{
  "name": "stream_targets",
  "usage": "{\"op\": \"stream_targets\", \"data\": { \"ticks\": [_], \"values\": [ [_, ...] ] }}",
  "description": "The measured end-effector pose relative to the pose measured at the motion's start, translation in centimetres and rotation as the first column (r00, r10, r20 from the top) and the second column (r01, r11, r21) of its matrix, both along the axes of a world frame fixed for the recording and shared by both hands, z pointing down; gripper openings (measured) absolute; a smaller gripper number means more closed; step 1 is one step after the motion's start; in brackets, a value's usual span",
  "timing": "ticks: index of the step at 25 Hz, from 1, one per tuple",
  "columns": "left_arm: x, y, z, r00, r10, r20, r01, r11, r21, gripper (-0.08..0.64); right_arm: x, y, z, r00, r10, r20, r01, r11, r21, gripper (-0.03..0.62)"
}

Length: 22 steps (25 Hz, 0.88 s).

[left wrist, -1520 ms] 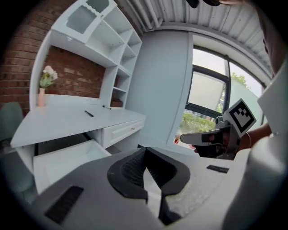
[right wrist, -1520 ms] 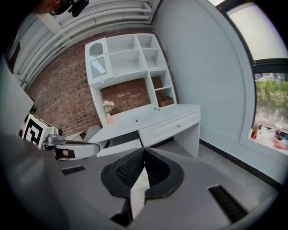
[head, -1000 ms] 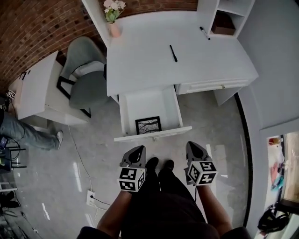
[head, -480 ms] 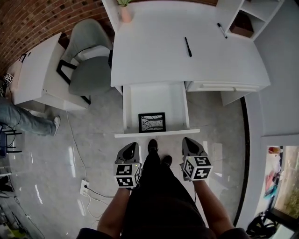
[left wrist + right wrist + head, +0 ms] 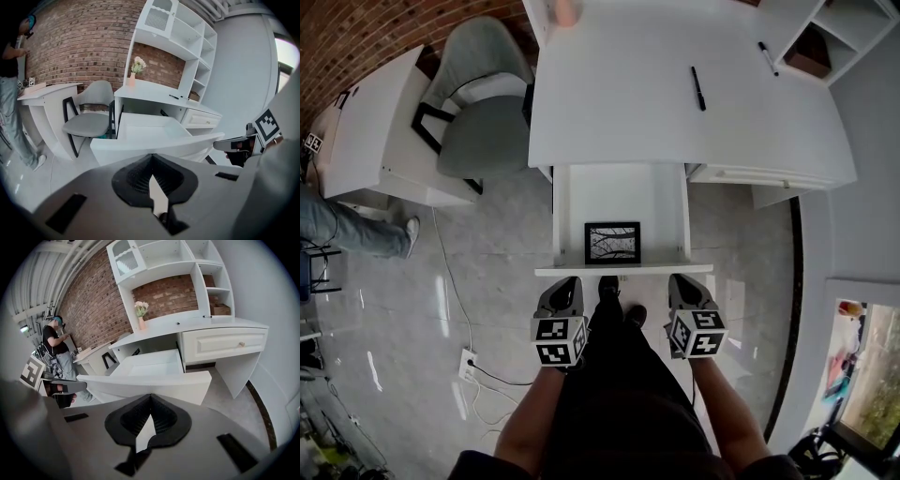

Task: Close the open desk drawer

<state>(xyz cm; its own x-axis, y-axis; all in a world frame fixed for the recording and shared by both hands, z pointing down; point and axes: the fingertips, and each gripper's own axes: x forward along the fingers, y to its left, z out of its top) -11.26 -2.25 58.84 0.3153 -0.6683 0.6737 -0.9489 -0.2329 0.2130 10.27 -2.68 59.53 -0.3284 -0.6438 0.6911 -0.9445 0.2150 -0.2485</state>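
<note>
- Below the white desk counter (image 5: pixel 675 56), the drawer (image 5: pixel 623 270) is seen pulled well out toward the person. Its front panel lies crosswise just ahead of both tools.
- Inside the drawer, a dark picture frame (image 5: pixel 613 242) is laid flat close behind the front panel. The rest of the drawer floor is bare white.
- The left tool (image 5: pixel 566 284) is held low before the left part of the panel. In the left gripper view its jaws are seen clenched together with nothing between them, and the panel stands a little beyond their tips, untouched.
- The right tool (image 5: pixel 682 280) is held level with it before the right part of the panel. In the right gripper view its jaws are likewise pressed together and empty, with a gap left to the panel.
- Between the two tools the person's dark shoes (image 5: pixel 607 285) are seen, close under the panel.
- On the counter a black pen (image 5: pixel 698 88) is laid near the middle, and a second marker (image 5: pixel 768 58) lies toward the right rear by the shelf unit.
- A grey chair (image 5: pixel 483 122) is parked left of the desk, beside a white side counter (image 5: pixel 366 141).
- At the far left edge another person's leg (image 5: pixel 347 234) is caught, and a wall socket (image 5: pixel 469 359) with a cable is seen low on the floor.
- A vase of flowers (image 5: pixel 132 75) is shown at the desk's rear left corner.
</note>
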Motion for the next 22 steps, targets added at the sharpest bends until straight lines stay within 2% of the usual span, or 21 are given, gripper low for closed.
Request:
{"op": "stream_targets", "data": {
  "ticks": [5,22],
  "values": [
    [-0.1,-1.3,0.1,1.0,0.015,0.003,-0.015,1.0,0.002,0.009,0.0,-1.3,0.1,1.0,-0.014,-0.006,0.014,1.0,-0.005,0.005],
    [-0.1,-10.6,0.0,1.0,0.021,0.012,-0.021,0.999,0.038,0.009,-0.1,-10.6,0.1,0.999,-0.019,-0.033,0.02,1.0,0.015,0.005]
  ]
}}
